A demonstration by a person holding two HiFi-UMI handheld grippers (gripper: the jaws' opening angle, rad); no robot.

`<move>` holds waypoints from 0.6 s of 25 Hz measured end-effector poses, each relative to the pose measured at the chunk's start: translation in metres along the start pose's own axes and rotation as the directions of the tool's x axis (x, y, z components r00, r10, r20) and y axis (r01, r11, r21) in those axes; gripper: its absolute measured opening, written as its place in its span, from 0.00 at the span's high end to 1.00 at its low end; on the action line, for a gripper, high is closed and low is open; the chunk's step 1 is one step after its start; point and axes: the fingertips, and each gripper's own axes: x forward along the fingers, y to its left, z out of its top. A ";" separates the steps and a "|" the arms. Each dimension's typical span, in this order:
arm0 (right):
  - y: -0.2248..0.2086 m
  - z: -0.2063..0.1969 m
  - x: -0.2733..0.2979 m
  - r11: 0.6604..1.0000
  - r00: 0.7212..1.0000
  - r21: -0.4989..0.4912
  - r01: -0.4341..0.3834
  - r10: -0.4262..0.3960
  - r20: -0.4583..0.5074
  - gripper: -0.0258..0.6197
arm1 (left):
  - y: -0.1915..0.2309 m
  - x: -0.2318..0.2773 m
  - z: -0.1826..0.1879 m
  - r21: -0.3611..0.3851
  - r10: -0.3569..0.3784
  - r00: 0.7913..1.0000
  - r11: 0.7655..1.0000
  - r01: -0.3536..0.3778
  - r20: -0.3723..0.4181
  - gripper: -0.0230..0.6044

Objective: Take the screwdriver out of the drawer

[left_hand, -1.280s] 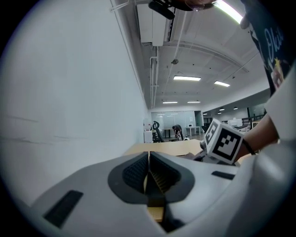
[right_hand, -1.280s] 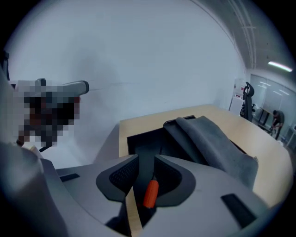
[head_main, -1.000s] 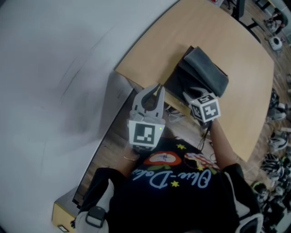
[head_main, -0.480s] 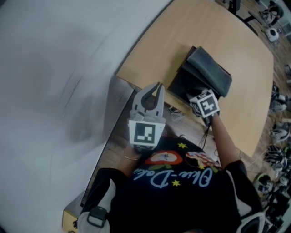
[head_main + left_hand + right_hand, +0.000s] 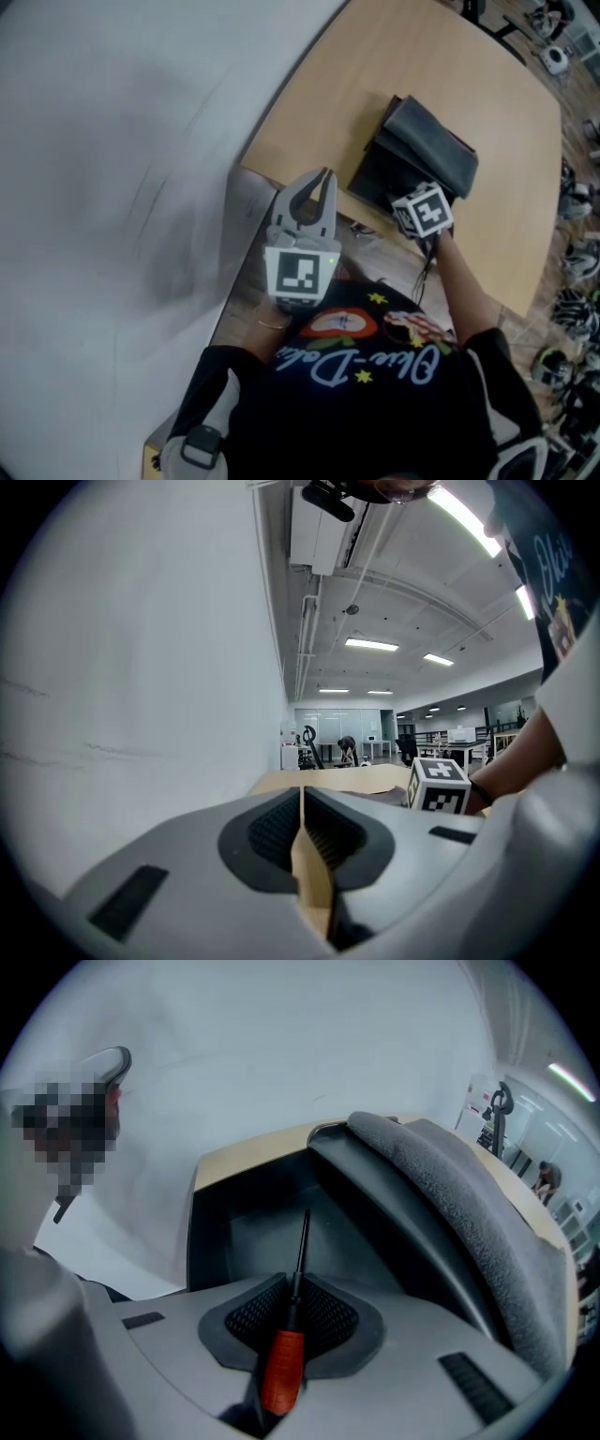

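Note:
The screwdriver (image 5: 281, 1371) has a red handle and a thin black shaft. My right gripper (image 5: 292, 1288) is shut on it, and the shaft points into the open dark drawer (image 5: 246, 1234). In the head view the right gripper (image 5: 407, 200) sits at the near edge of the dark grey drawer box (image 5: 424, 150), and the screwdriver is hidden there. My left gripper (image 5: 322, 180) hovers at the table's near left corner, its jaws shut with nothing between them. In the left gripper view the left gripper (image 5: 302, 803) points out across the table.
The drawer box stands on a tan wooden table (image 5: 328, 112) beside a white wall (image 5: 122, 169). A grey felt-covered top (image 5: 469, 1213) overhangs the drawer on the right. Shoes and gear lie on the floor (image 5: 574, 291) to the right.
The right gripper has edged slightly closer to the drawer box. The left gripper has hardly moved.

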 end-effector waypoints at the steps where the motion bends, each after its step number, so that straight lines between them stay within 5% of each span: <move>1: 0.000 -0.001 -0.001 1.000 1.000 0.008 0.002 -0.002 -0.001 0.87 | 0.000 0.000 0.001 0.004 -0.003 1.000 1.000 0.003 0.000 0.96; 15: -0.003 0.005 -0.031 0.993 0.985 0.094 0.068 -0.082 0.151 0.88 | -0.002 0.004 0.002 0.004 -0.021 1.000 1.000 0.021 -0.015 0.96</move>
